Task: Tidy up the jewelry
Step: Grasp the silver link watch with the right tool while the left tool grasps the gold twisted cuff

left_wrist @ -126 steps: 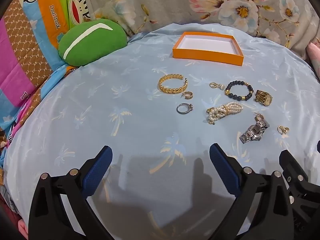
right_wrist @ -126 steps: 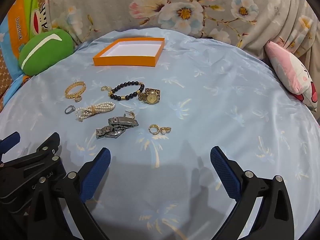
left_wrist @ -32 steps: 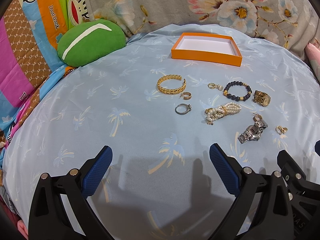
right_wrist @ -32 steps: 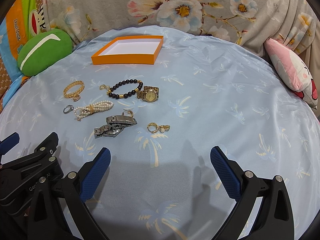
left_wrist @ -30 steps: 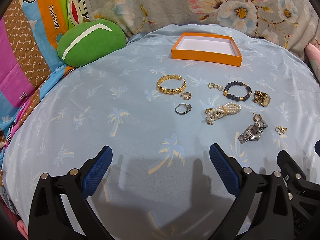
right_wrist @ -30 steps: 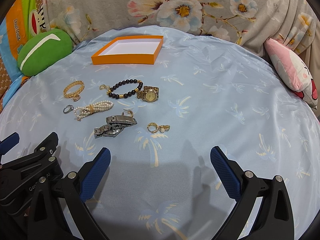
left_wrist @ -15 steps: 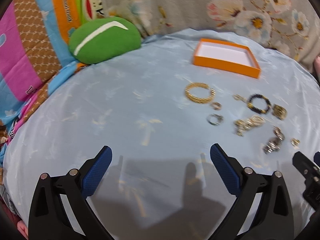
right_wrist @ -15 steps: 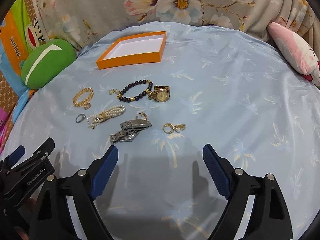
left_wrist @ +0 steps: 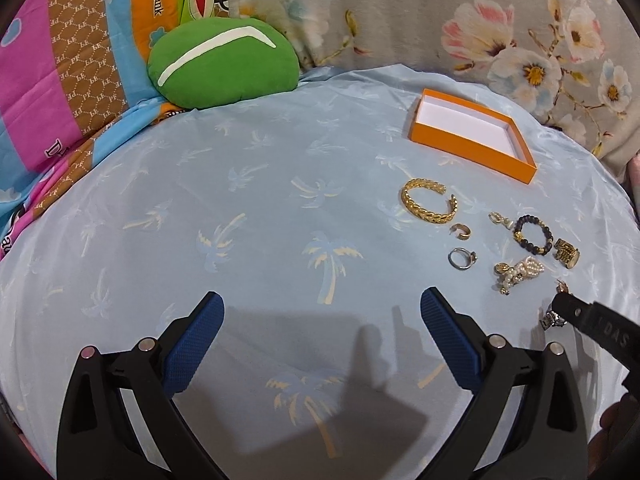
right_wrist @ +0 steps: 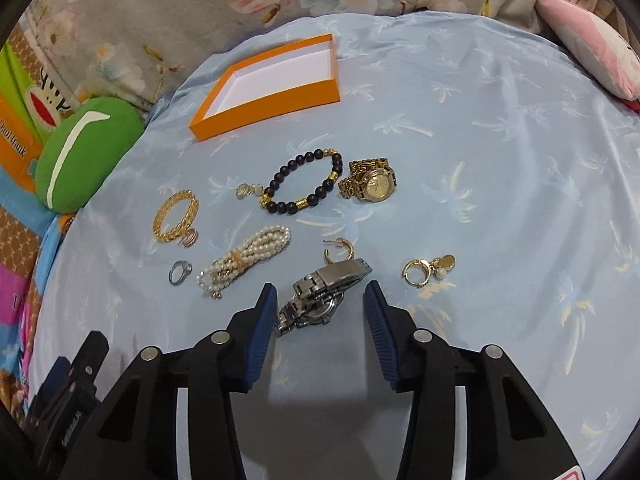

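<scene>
Two risks stand out: the right claw [right_wrist: 320, 310], closing with the silver watch [right_wrist: 320, 294] low at frame centre between unpressed pads, may snag the bedsheet [right_wrist: 500, 200] or nudge the gold hoop earring [right_wrist: 339, 250] touching its band.

This is a bedroom in a home. The things lie on a bed with a light blue sheet [left_wrist: 280, 200] printed with palm trees. A green cushion [left_wrist: 224, 64] and a pink pillow [right_wrist: 592, 52] sit at its edges. Behind them lies a grey blanket with flowers [left_wrist: 500, 20] and a bright cartoon quilt [left_wrist: 60, 80]. Rings, bracelets and watches lie on the sheet near an orange box [right_wrist: 264, 106].
</scene>
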`<action>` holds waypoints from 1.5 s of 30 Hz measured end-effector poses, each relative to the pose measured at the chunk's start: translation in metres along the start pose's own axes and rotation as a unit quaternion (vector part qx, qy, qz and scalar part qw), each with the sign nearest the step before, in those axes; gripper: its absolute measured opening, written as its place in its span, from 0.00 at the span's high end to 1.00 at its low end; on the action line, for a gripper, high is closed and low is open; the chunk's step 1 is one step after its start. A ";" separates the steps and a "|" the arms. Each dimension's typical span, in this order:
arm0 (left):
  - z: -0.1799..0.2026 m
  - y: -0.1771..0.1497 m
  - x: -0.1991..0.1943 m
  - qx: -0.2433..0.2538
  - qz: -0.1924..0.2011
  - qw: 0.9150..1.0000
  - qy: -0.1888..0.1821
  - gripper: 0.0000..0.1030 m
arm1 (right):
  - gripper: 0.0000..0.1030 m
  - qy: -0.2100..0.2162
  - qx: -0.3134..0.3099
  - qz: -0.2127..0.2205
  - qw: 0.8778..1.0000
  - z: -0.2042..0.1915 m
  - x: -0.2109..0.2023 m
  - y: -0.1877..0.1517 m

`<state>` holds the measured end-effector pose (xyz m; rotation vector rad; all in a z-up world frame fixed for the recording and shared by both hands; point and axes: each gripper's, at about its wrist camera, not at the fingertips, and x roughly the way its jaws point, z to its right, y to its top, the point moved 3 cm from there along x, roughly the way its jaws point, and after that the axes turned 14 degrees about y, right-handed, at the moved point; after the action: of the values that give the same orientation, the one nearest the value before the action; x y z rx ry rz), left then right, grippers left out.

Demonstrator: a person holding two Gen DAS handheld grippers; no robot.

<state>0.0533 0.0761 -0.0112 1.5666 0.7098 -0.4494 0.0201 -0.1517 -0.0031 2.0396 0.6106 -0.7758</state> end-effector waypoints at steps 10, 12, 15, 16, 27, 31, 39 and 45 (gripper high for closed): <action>-0.001 -0.001 0.003 -0.007 -0.010 1.000 -0.016 0.06 | 0.82 -0.002 -0.045 -0.002 0.999 -0.005 0.000 -0.002; -0.001 -0.002 0.004 -0.009 -0.013 1.000 -0.020 0.06 | 0.85 0.007 -0.063 0.000 0.998 -0.005 -0.007 -0.006; 0.000 -0.002 0.005 -0.008 -0.015 0.999 -0.027 0.06 | 0.90 0.007 -0.101 0.010 0.995 -0.008 -0.020 -0.010; 0.001 -0.002 0.005 -0.007 -0.016 0.999 -0.030 0.06 | 0.90 0.004 -0.110 0.009 0.994 -0.009 -0.022 -0.012; 0.016 0.015 0.012 0.009 -0.028 0.998 -0.047 0.06 | 0.90 0.030 -0.133 -0.006 0.991 0.008 -0.039 -0.029; 0.033 0.039 0.019 0.016 -0.022 0.998 -0.052 0.06 | 0.90 0.042 -0.129 -0.007 0.991 0.010 -0.038 -0.029; 0.089 0.067 0.055 0.055 -0.045 0.995 -0.066 0.06 | 0.90 0.060 -0.120 -0.010 0.991 0.013 -0.036 -0.027; 0.111 0.067 0.078 0.076 -0.058 0.994 -0.052 0.13 | 0.90 0.066 -0.125 -0.013 0.990 0.010 -0.034 -0.028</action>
<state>0.1685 -0.0198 -0.0273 1.6372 0.7028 -0.6803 -0.0251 -0.1506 0.0015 1.8641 0.7702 -0.5516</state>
